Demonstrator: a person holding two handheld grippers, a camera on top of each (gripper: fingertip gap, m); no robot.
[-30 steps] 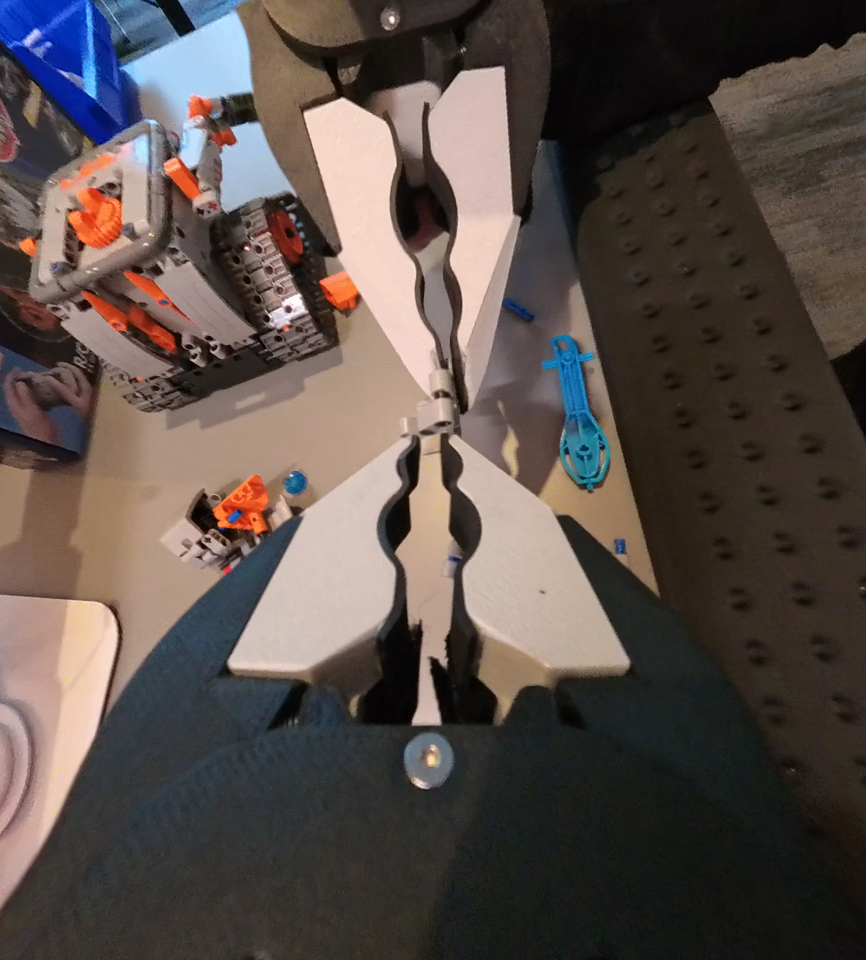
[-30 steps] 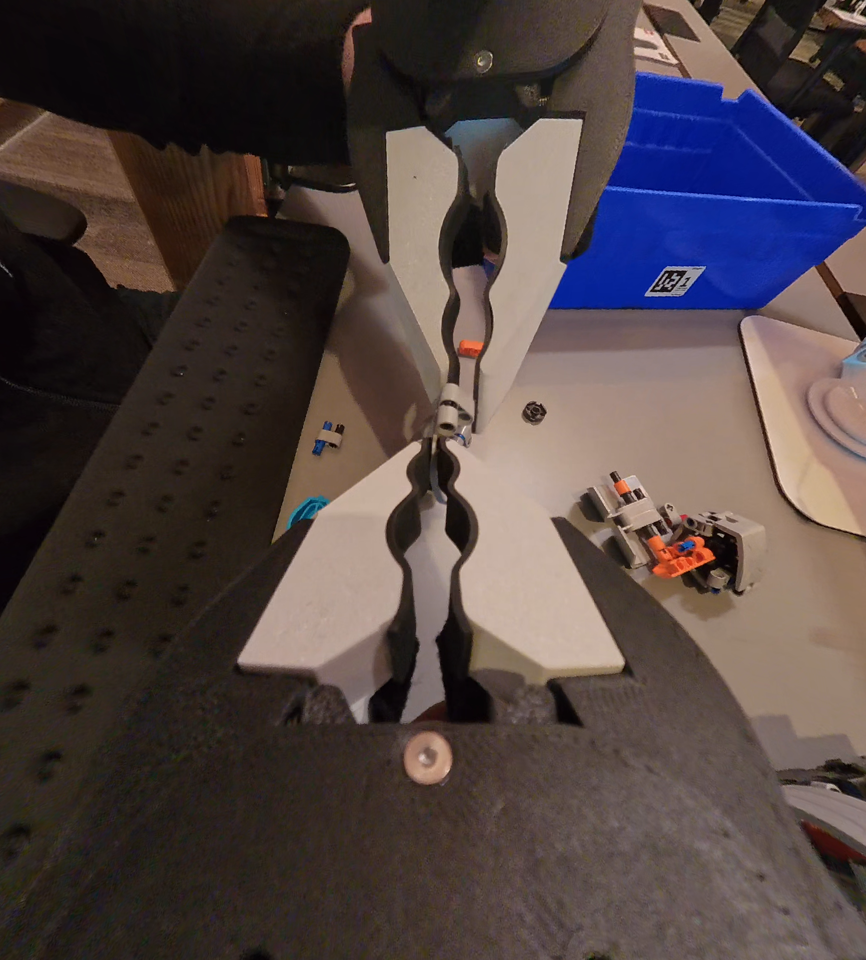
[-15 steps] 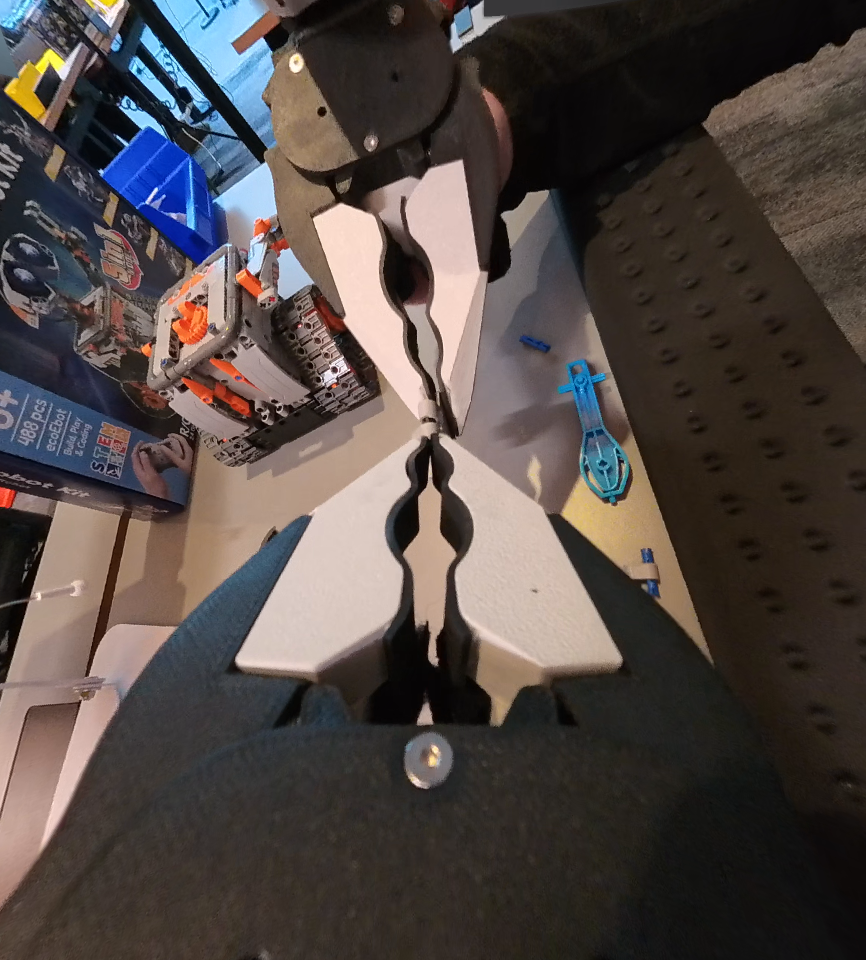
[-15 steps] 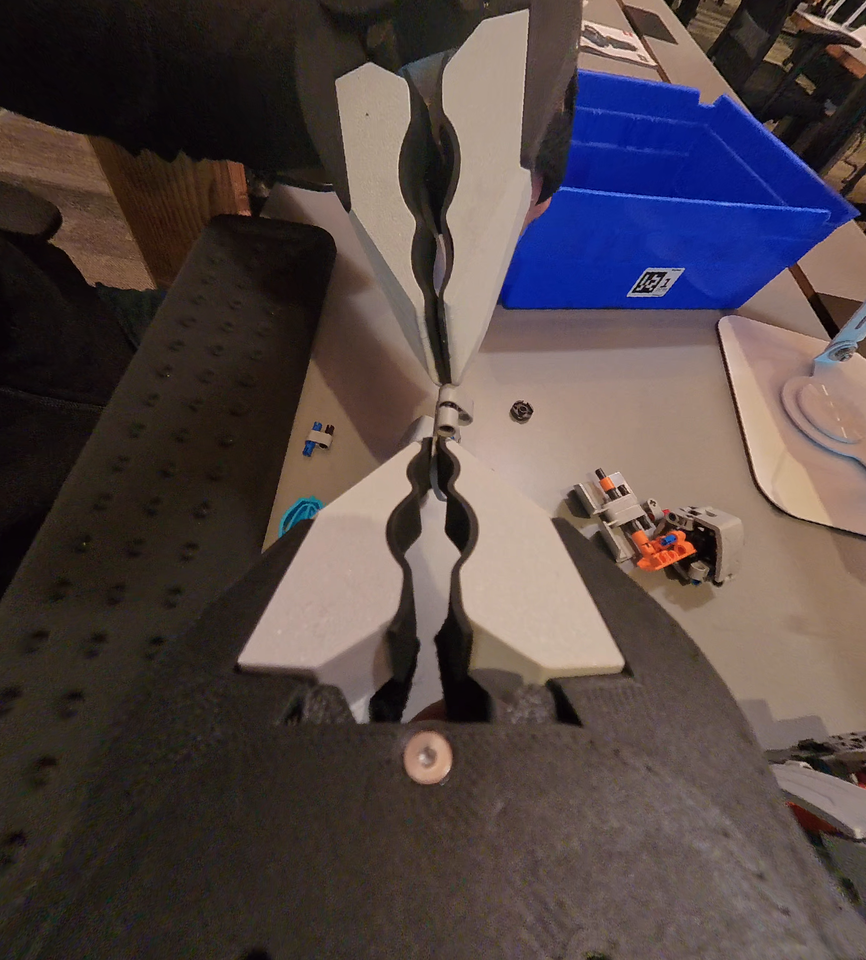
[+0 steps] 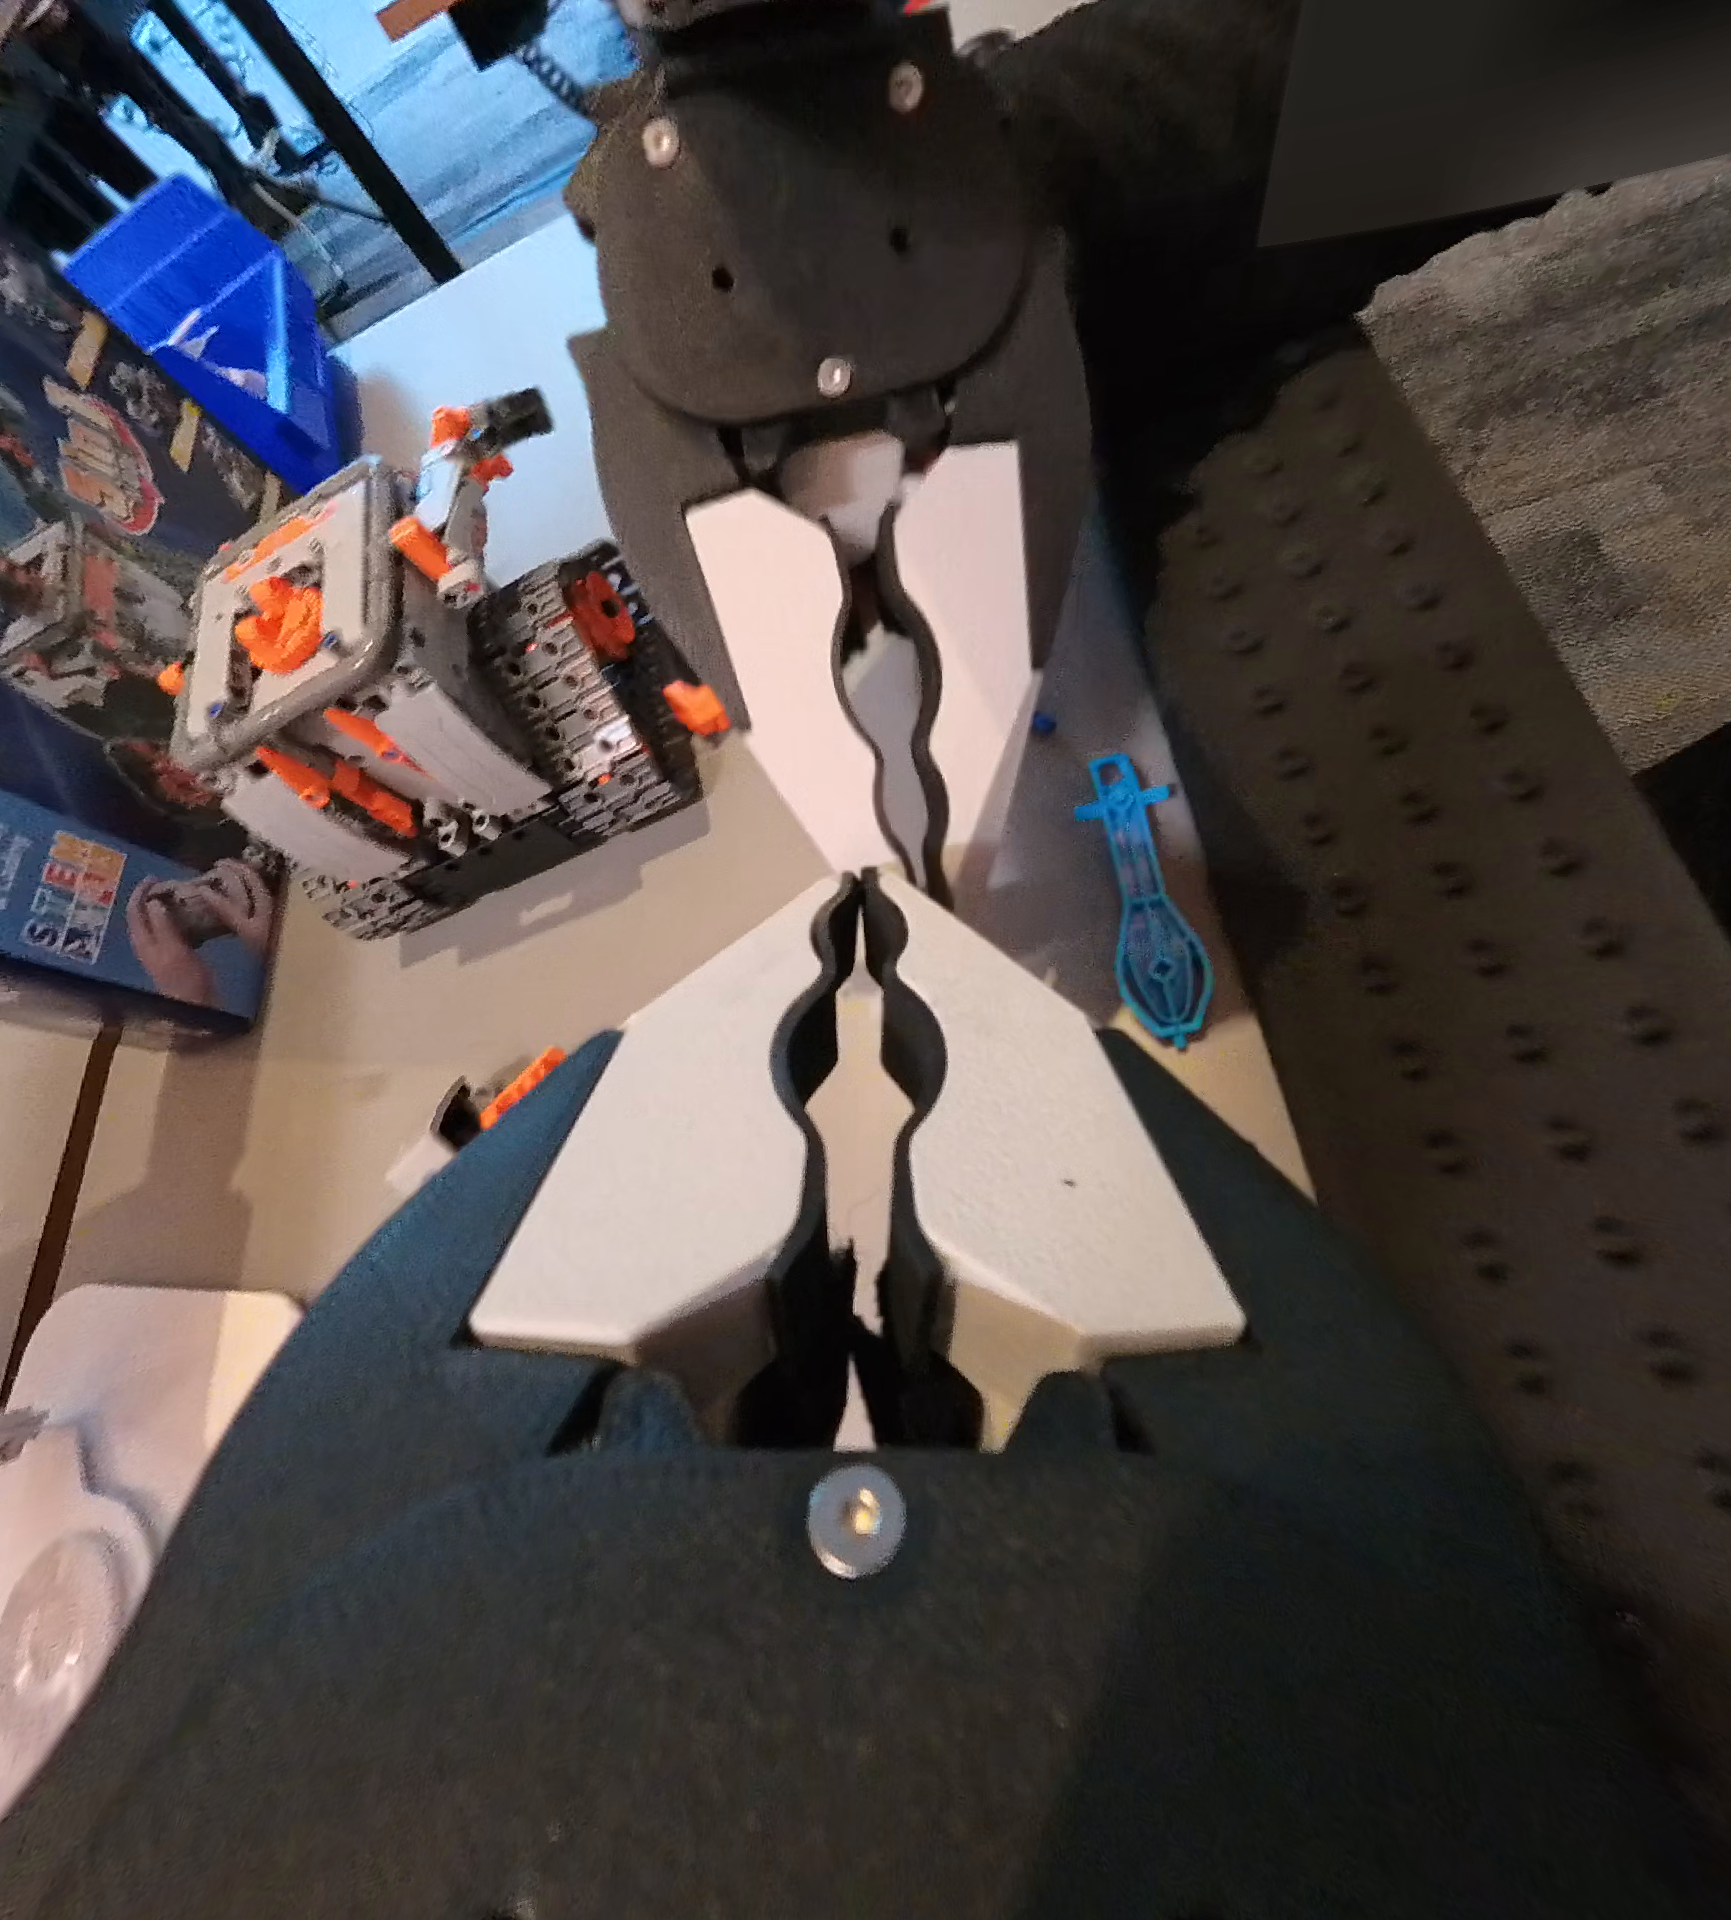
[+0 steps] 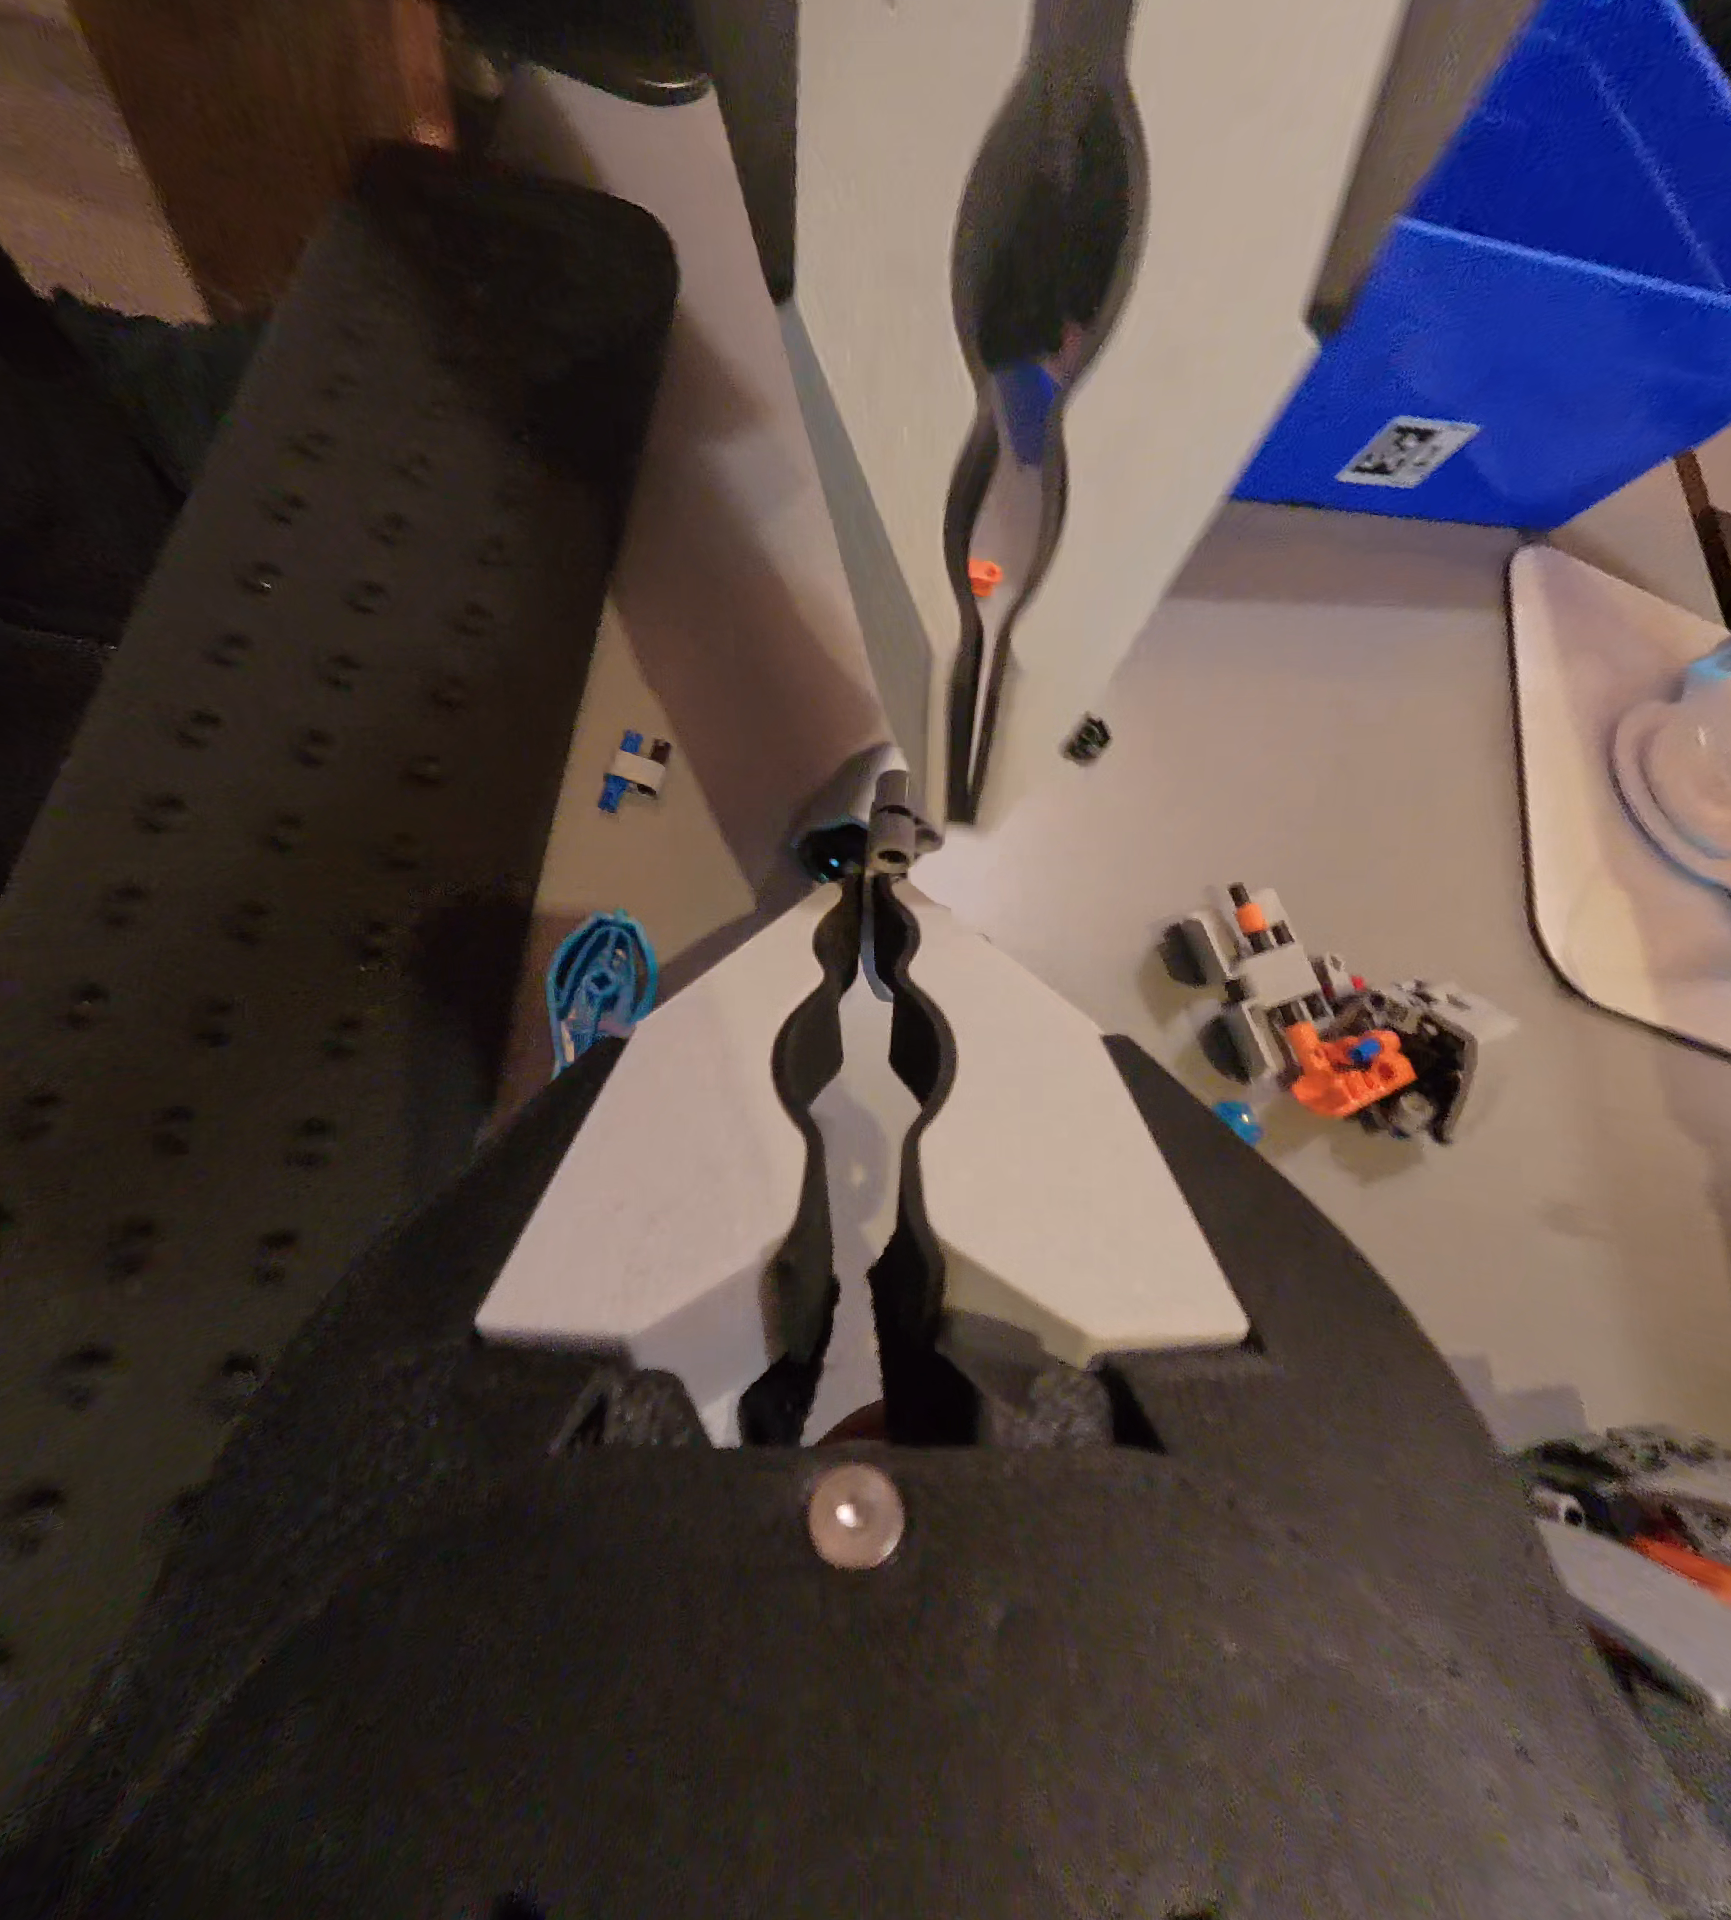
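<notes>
My right gripper [image 6: 866, 883] is shut on a small grey connector piece [image 6: 887, 831] with a blue part between the pads, held above the table. My left gripper [image 5: 859, 883] is shut, and nothing shows between its tips. In the right wrist view the left gripper [image 6: 965, 805] points tip to tip at mine, just right of the grey piece and apart from it. In the left wrist view the right gripper [image 5: 928, 883] meets mine from above, and the piece is hidden there.
A grey and orange tracked model [image 5: 404, 707] stands by a printed box [image 5: 30, 623]. A blue bin [image 6: 1567, 312], a white lamp base [image 6: 1671, 810], a small grey and orange subassembly [image 6: 1328, 1029], a blue lever tool [image 5: 1152, 914], loose pins [image 6: 632, 774] and a black studded pad [image 6: 269, 727] are around. Across from one pair of fingers to the other is roughly 4 centimetres. The white lamp base [image 6: 1671, 810] sits 35 centimetres or so from the ends of my right fingers. It is also in sight in the left wrist view [image 5: 111, 1585].
Both grippers pinched the grey piece before. Now only the right one holds it; the left has come off and shifted slightly aside. Both views are closer and blurred.
</notes>
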